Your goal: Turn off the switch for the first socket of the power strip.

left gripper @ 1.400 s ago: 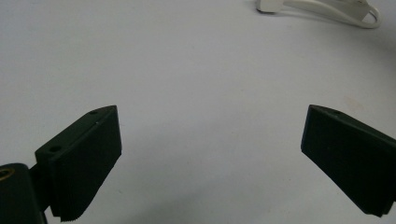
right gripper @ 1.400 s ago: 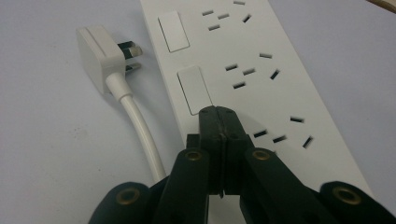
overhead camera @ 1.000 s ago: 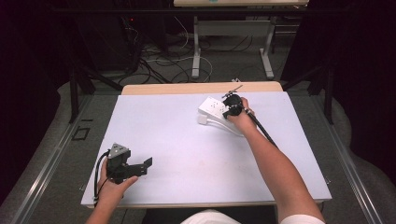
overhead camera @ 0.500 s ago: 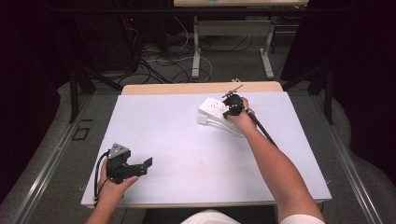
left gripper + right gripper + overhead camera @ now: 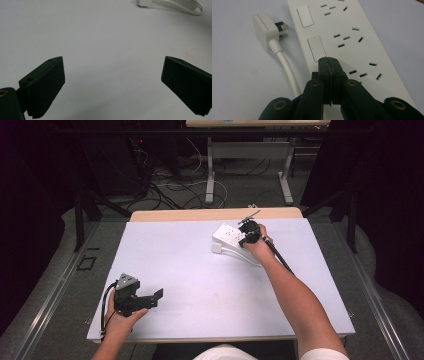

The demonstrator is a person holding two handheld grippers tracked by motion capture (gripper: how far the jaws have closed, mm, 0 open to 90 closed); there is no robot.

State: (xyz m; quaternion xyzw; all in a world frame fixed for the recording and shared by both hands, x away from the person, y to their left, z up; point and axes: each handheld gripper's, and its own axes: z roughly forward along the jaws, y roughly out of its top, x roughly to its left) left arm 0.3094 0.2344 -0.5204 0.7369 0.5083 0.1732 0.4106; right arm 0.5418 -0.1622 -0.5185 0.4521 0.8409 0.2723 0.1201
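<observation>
We press our right gripper (image 5: 329,61), jaws clenched, onto the power strip (image 5: 352,40) switch (image 5: 317,48), its plug (image 5: 265,28) just beside, our left gripper (image 5: 145,300) released, well apart

Power strip (image 5: 352,37): far end and near end cut by right gripper view's edges; socket count unreadable. Right gripper (image 5: 329,61) tips hide lower edge of second switch (image 5: 316,48); contact probably, not certain. Cable (image 5: 287,70) runs under gripper body. Plug (image 5: 144,3) clipped at top edge, left gripper view.

Smooth white plastic power strip (image 5: 352,35), matt table (image 5: 175,255)
</observation>
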